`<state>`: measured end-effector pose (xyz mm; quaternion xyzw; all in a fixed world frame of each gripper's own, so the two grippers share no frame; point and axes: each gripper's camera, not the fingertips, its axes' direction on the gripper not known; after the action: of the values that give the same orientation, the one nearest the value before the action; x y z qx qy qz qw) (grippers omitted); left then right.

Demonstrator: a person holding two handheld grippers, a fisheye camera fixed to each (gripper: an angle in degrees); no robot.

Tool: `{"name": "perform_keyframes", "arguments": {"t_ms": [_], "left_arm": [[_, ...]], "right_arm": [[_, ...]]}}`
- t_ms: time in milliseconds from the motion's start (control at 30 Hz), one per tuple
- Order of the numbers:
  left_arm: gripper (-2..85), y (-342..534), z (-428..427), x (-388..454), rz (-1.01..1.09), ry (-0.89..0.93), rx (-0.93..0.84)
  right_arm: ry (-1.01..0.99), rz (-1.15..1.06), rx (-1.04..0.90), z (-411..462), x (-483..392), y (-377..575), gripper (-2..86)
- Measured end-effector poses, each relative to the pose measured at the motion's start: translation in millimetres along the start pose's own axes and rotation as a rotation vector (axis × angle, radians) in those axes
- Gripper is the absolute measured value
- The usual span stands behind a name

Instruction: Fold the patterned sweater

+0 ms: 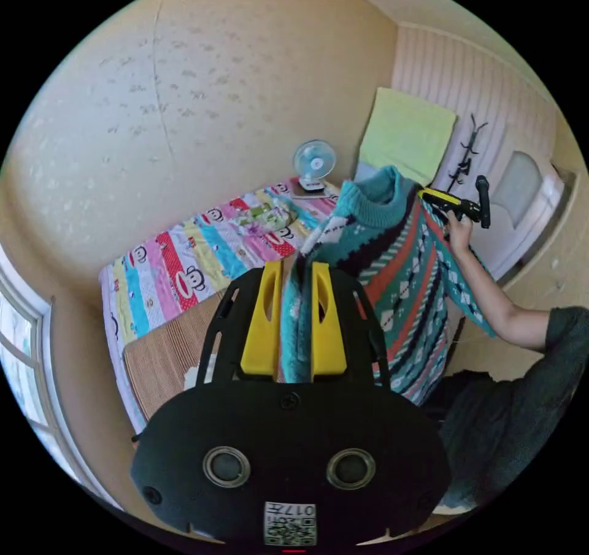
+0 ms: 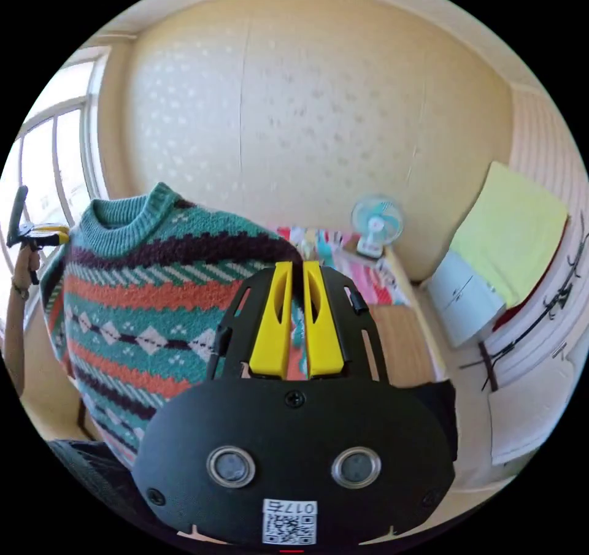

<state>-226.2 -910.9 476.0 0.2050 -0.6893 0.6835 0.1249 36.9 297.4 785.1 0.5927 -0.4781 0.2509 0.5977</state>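
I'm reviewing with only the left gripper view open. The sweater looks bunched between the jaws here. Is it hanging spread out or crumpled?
Observer: In the right gripper view the patterned sweater hangs spread open, collar on top, striped front facing the camera.
Operator: Is the right gripper really clamped?
Observer: Yes, the right gripper has its yellow jaws nearly together with teal knit between them.
Operator: And the left gripper from that side?
Observer: The left gripper sits at the far shoulder, about level with the collar, against a window.
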Motion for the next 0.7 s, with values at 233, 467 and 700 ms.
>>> {"name": "perform_keyframes", "arguments": {"t_ms": [233, 467, 700], "left_arm": [[7.3, 110, 179, -91, -0.399, 0.078, -0.346], [6.1, 224, 313, -40, -0.451, 0.398, -0.724], [-0.3, 314, 321, -25, -0.313, 0.347, -0.956]], "right_arm": [[-0.188, -0.011, -0.753, 256, -3, 67, 0.7], [-0.271, 0.001, -1.154, 346, 15, 178, 0.4], [-0.291, -0.024, -1.356, 359, 54, 227, 0.4]]}}
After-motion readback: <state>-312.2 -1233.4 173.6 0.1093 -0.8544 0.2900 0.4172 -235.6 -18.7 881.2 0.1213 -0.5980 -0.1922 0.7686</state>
